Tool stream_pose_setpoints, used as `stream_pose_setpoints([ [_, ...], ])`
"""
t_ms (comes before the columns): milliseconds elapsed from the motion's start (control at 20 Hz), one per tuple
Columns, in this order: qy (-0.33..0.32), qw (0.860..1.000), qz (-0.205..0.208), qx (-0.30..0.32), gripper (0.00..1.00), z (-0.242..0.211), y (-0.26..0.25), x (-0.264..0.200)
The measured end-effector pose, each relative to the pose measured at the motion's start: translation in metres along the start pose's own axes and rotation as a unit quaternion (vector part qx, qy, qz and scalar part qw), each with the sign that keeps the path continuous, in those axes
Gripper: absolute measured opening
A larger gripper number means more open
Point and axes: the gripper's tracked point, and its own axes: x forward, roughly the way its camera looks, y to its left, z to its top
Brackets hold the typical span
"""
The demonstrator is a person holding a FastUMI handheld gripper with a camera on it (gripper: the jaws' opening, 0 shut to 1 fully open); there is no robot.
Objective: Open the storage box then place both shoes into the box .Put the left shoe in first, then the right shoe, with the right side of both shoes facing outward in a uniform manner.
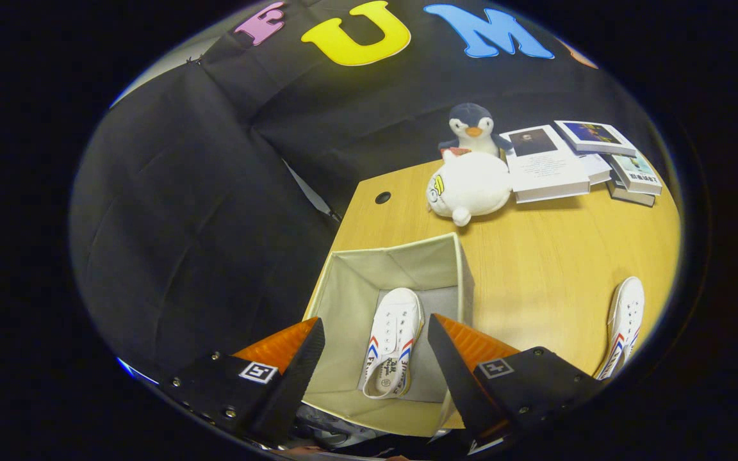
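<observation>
Jaws wide, empty, above shoe [393, 340] in box [401, 262]; insole print illegible

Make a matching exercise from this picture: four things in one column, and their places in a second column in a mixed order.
Things:
1. first shoe
2. second shoe
3. penguin toy
4. books

Places:
A. on the bare table, right of the storage box
B. behind the white plush toy
C. inside the box, seen between the open gripper fingers
D. at the table's far right corner

Pairs: 1-C, 2-A, 3-B, 4-D
</observation>
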Motion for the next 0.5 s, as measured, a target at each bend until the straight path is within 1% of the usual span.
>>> stream_pose_setpoints([
  [350,-0.026,0.999,-0.023,0.000,0.98,0.013,-0.054,-0.036],
  [500,-0.031,0.998,-0.048,-0.012,0.98,0.015,-0.085,-0.052],
])
